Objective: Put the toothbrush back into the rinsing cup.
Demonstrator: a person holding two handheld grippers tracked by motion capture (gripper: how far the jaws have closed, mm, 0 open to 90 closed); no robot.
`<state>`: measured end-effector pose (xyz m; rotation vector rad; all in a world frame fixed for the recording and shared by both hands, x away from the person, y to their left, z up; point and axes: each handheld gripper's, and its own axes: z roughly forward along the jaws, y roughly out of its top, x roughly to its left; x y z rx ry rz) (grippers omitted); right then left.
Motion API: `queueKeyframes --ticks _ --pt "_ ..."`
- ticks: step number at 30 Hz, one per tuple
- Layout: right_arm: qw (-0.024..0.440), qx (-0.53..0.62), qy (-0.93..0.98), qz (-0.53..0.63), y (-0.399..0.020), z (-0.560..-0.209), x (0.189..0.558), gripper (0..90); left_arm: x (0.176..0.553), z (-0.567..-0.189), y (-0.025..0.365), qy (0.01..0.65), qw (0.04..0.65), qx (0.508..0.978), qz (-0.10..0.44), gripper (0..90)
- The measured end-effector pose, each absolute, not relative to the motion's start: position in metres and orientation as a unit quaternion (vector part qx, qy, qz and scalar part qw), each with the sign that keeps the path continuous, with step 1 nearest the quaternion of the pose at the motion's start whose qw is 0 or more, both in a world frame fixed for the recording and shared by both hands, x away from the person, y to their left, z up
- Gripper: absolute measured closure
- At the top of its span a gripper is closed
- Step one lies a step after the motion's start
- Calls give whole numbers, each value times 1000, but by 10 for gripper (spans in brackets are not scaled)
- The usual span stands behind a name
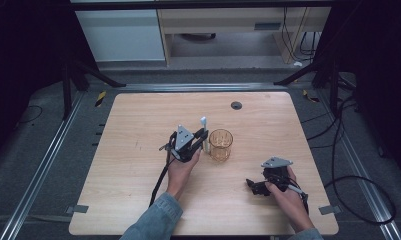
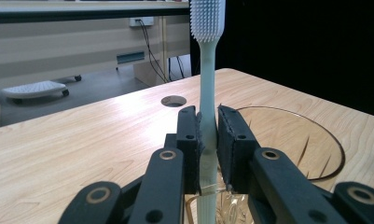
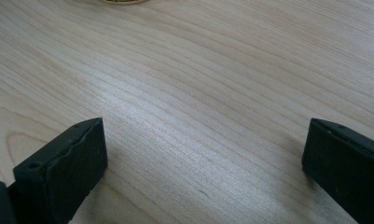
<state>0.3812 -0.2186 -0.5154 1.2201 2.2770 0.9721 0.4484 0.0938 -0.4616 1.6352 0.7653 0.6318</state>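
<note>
A pale grey-green brush with a bristled head stands upright between the pads of my left gripper, which is shut on its handle. In the high view that gripper is near the table's middle, just left of an amber glass cup, with the brush poking up. The cup's rim curves just right of the jaws. My right gripper rests low on the table at the front right, and its jaws stand wide apart over bare wood, nothing between them.
The wooden table has a round cable hole near its far edge. Cables trail off both grippers toward the front. Black stands and floor cables flank the table on both sides.
</note>
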Motion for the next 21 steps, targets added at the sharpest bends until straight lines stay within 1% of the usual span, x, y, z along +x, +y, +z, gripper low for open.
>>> queueKeyframes --ticks 21 --pt "190 434 810 345 -219 -515 381 4 447 -465 98 337 574 699 261 779"
